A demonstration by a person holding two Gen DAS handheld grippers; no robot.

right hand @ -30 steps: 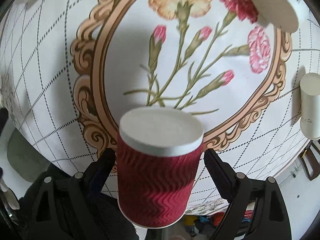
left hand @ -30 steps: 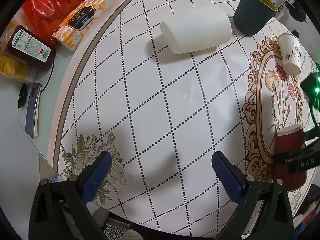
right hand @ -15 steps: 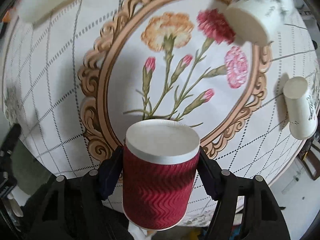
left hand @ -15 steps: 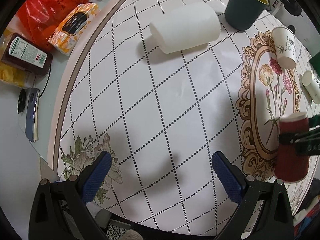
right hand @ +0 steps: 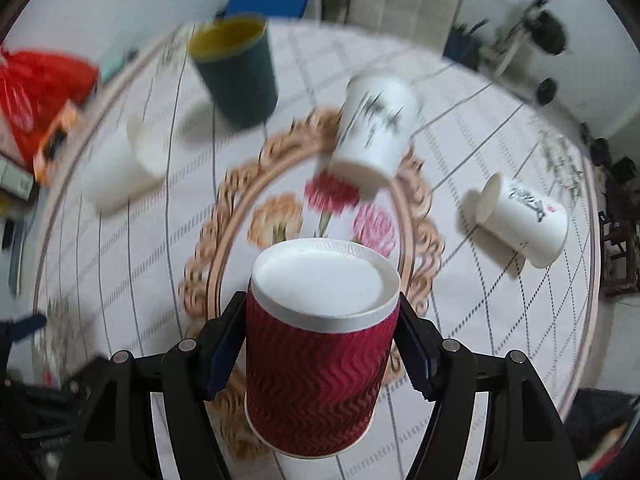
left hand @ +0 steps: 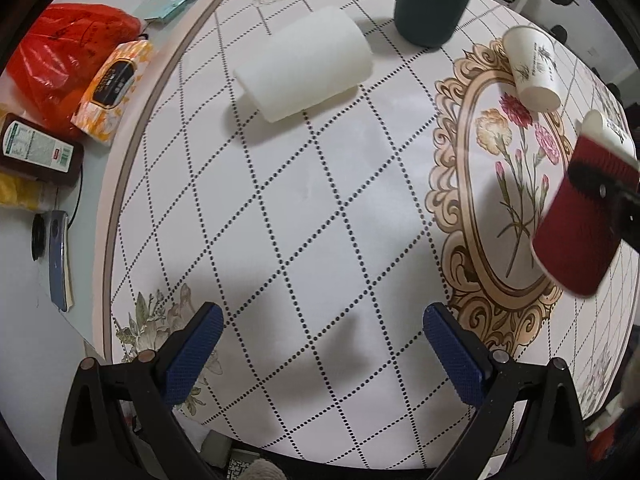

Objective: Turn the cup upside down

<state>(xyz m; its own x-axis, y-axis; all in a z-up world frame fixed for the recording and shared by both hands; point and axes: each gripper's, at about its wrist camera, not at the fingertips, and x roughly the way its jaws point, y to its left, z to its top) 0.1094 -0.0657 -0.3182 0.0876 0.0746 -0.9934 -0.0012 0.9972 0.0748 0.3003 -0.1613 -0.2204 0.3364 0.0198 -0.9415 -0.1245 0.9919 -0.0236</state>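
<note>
A red ribbed paper cup with a white flat end sits between my right gripper's fingers; my right gripper is shut on it. In the left wrist view the same cup hangs tilted above the flower medallion at the right, clear of the table. My left gripper is open and empty over the checked tablecloth near the table's front edge.
A dark green cup stands upright at the back. A white paper roll lies beside it. Two white printed cups lie near the medallion. A red bag, tissue pack and bottle lie off the left edge.
My right gripper closed on the red cup, lifted it off the table and is tilting it. The right wrist view swung up towards the far side. The left gripper stayed open.
</note>
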